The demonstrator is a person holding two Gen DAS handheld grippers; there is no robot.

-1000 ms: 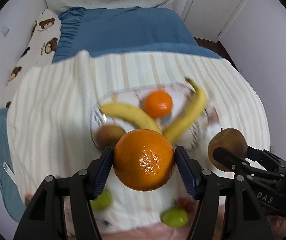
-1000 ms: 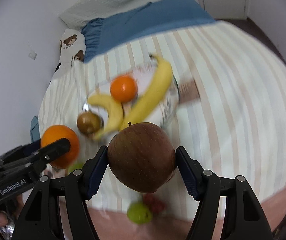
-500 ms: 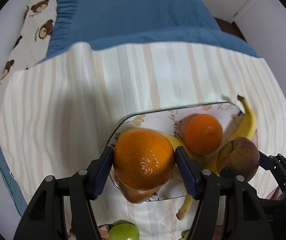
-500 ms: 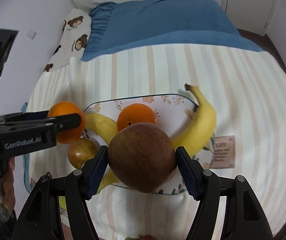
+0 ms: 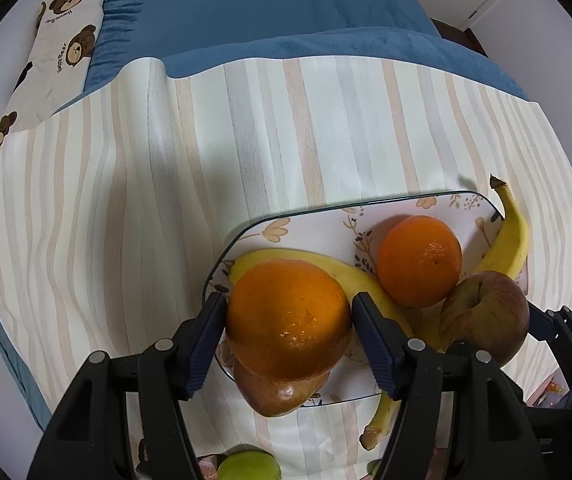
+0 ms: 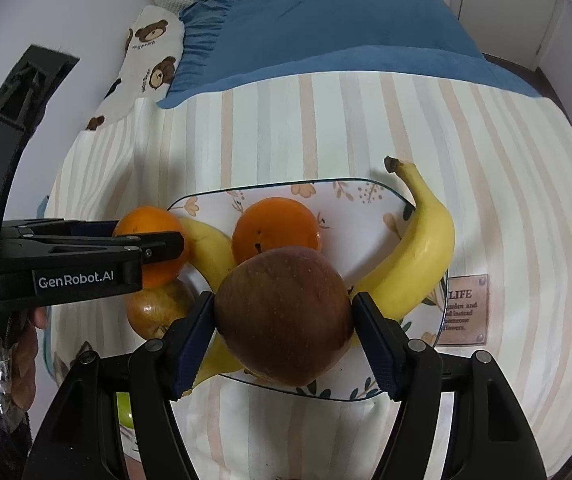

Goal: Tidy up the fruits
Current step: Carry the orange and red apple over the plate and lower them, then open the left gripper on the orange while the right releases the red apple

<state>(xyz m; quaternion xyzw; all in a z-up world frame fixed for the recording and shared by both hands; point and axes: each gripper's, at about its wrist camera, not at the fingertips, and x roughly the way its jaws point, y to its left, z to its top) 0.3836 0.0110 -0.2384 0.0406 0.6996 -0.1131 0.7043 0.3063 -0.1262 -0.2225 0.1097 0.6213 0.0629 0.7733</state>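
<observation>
A: Biggest first?
B: Bed w/ striped cover, then floral plate on it.
A: On the plate?
B: Two bananas, one at the right rim. A loose orange in the middle, a brownish fruit at the left.
A: Grippers?
B: Right gripper: fingers clamped on an apple over the plate. Left gripper: fingers clamped on a 2nd orange, over the plate's left edge.

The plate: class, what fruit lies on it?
On the plate lie an orange, two bananas and a brownish apple. The held apple covers the plate's middle.
</observation>
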